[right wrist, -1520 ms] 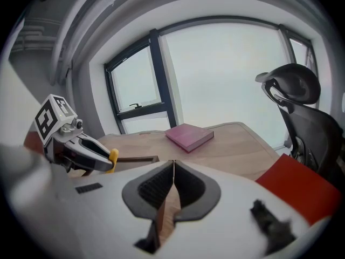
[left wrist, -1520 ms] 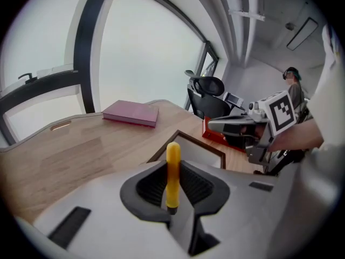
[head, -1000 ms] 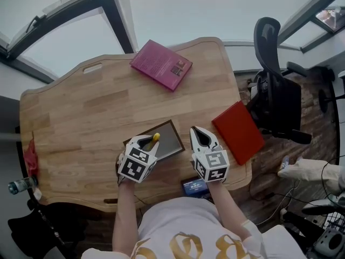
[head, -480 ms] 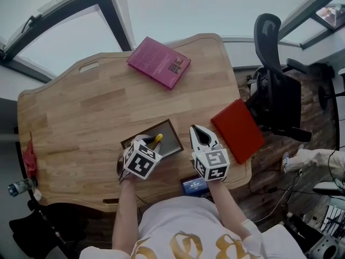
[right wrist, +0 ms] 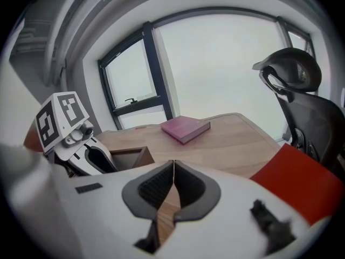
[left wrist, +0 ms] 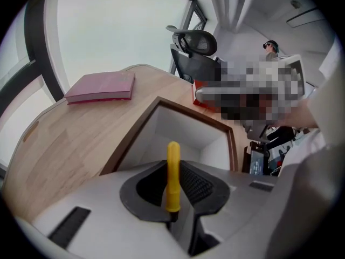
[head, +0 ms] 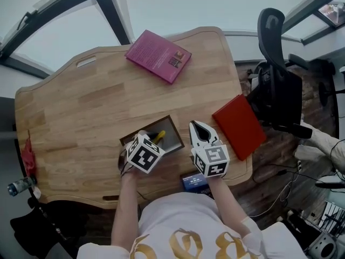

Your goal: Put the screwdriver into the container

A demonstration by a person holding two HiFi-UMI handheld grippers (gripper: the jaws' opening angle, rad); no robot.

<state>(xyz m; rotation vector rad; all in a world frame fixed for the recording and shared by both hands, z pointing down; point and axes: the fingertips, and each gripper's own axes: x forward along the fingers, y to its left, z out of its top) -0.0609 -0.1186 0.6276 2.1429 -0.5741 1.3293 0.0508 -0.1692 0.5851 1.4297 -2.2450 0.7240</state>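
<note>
The screwdriver (left wrist: 172,171) has a yellow handle, and my left gripper (left wrist: 173,201) is shut on it with the handle pointing forward over the container (left wrist: 186,128). That container is a brown-rimmed rectangular box with a pale inside. From the head view the left gripper (head: 148,144) hangs over the container's (head: 167,128) near left part, and the screwdriver's yellow handle (head: 159,136) shows inside the rim. My right gripper (head: 200,134) is shut and empty, just right of the container. In the right gripper view its jaws (right wrist: 173,169) meet tip to tip above the wooden table.
A magenta book (head: 158,55) lies at the table's far side. A red book (head: 238,126) sits at the right edge, beside a black office chair (head: 277,85). A small dark device (head: 193,181) rests at the near edge. The wooden table (head: 81,107) stretches left.
The left gripper has tipped forward over the container, bringing the screwdriver's yellow handle lower inside its rim. The right gripper has stayed in place.
</note>
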